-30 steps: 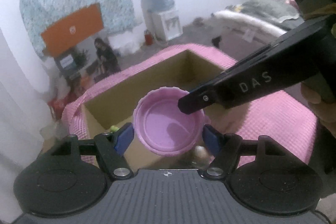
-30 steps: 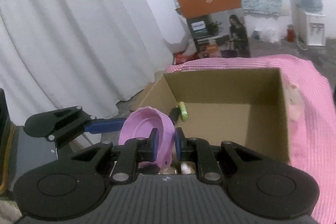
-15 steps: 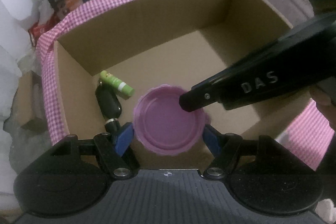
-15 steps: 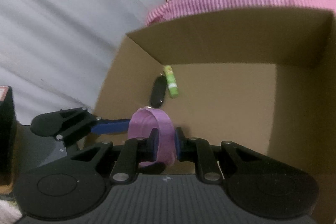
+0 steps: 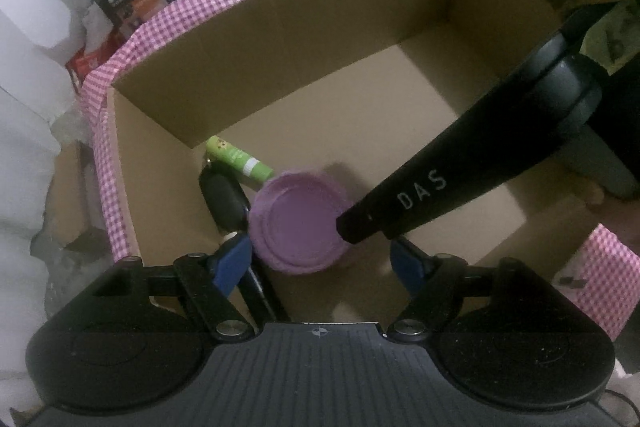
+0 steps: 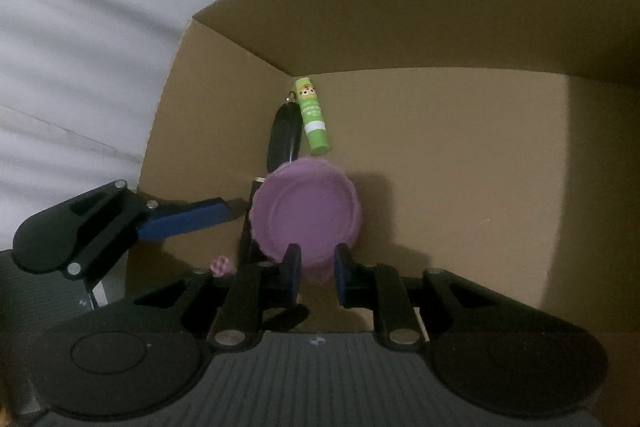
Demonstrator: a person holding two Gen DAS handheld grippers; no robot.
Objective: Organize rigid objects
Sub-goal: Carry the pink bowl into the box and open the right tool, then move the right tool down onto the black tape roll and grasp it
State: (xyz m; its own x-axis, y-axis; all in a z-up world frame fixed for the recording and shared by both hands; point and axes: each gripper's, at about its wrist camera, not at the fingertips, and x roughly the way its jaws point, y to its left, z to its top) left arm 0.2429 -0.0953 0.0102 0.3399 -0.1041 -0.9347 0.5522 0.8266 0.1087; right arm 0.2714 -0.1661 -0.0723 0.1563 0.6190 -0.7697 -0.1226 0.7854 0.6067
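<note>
The cardboard box [image 5: 320,39], which a second ago lay ahead and lower, now fills both views, so the purple lid [image 5: 300,223] has been brought down inside it to lie low by the floor, touching the black key fob [image 5: 222,195] and just beside the green tube [image 5: 238,159]. The left tool [image 5: 320,263] has just been spreading, its pads clear of the lid. The right tool [image 6: 316,273], nearly pressed together, seems off the rim: the lid looks delivered
</note>
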